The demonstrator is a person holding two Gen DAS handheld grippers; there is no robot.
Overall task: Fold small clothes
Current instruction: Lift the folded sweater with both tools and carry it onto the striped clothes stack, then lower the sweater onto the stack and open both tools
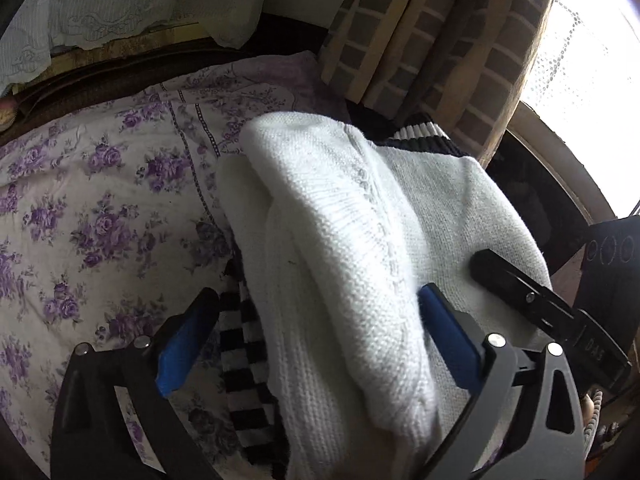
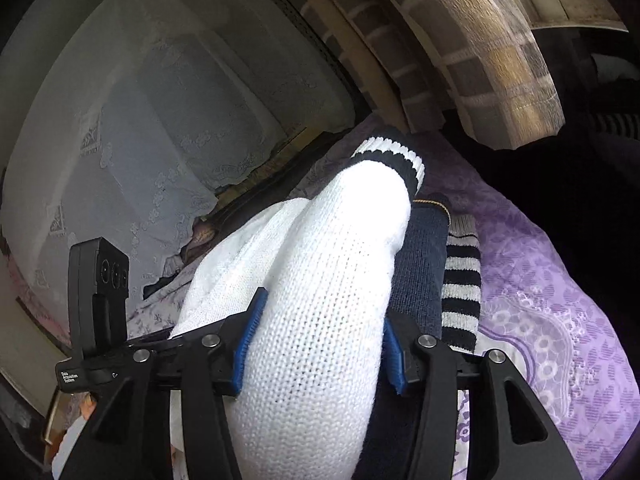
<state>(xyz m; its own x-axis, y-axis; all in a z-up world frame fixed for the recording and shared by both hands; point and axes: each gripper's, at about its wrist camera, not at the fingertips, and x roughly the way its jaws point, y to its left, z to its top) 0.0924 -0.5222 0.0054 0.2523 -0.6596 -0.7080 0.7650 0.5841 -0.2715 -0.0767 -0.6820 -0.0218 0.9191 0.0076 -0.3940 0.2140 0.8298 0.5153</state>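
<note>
A white knit sweater (image 1: pixel 352 248) with a navy-and-white striped trim (image 1: pixel 420 138) lies bunched on a purple floral sheet (image 1: pixel 80 200). My left gripper (image 1: pixel 316 320) stands wide around a thick fold of it, jaws apart, blue pads (image 1: pixel 182 350) at each side. In the right wrist view the same sweater (image 2: pixel 320 300) fills the space between my right gripper's (image 2: pixel 320 344) blue pads (image 2: pixel 248 340), which press its sides. A dark navy garment (image 2: pixel 420 264) and a black-and-white striped piece (image 2: pixel 460 292) lie under it.
Brick-pattern curtains (image 1: pixel 440 40) hang behind the bed, with a bright window (image 1: pixel 588 100) at the right. White lace cloth (image 2: pixel 160 120) covers furniture at the back. My other gripper's black body (image 1: pixel 532 304) rests on the sweater's right side.
</note>
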